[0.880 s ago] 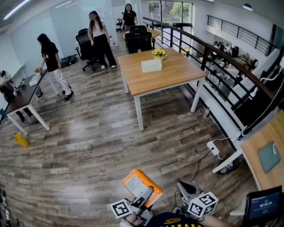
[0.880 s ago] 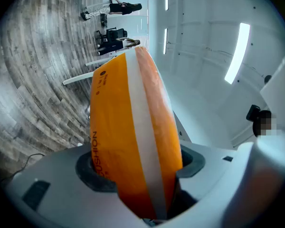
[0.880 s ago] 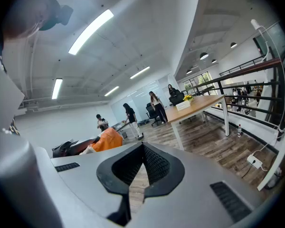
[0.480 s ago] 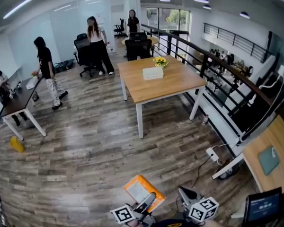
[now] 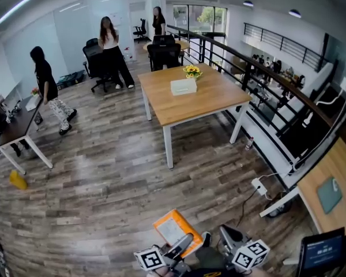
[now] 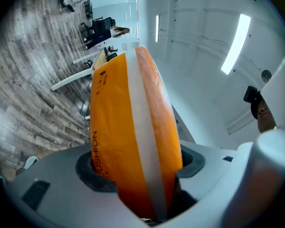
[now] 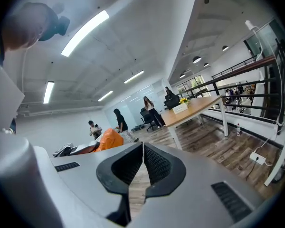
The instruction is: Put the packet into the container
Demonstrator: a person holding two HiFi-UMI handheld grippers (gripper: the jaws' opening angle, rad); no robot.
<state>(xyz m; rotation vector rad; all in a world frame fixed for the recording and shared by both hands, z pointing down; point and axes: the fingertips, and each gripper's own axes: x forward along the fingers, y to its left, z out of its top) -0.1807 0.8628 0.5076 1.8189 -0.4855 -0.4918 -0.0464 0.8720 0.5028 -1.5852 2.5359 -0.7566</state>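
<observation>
An orange packet (image 5: 173,229) with a white label sits clamped in my left gripper (image 5: 181,246) at the bottom of the head view, held above the wood floor. In the left gripper view the packet (image 6: 133,132) stands on edge between both pads and fills the middle of the picture. My right gripper (image 5: 226,236) is beside it to the right, shut with nothing in it; its pads (image 7: 154,163) meet in the right gripper view, where the packet (image 7: 109,139) shows at the left. No container is clearly in view.
A wooden table (image 5: 219,100) carries a white box (image 5: 183,86) and yellow flowers (image 5: 191,71). A black railing (image 5: 265,79) runs along the right. Several people stand at the back left near a desk (image 5: 17,123). A power strip (image 5: 259,184) lies on the floor.
The view has drifted closer to the table and tilted; the scene sits slightly lower and left. Both grippers keep their places at the bottom, the packet still held. The people at the back left have walked.
</observation>
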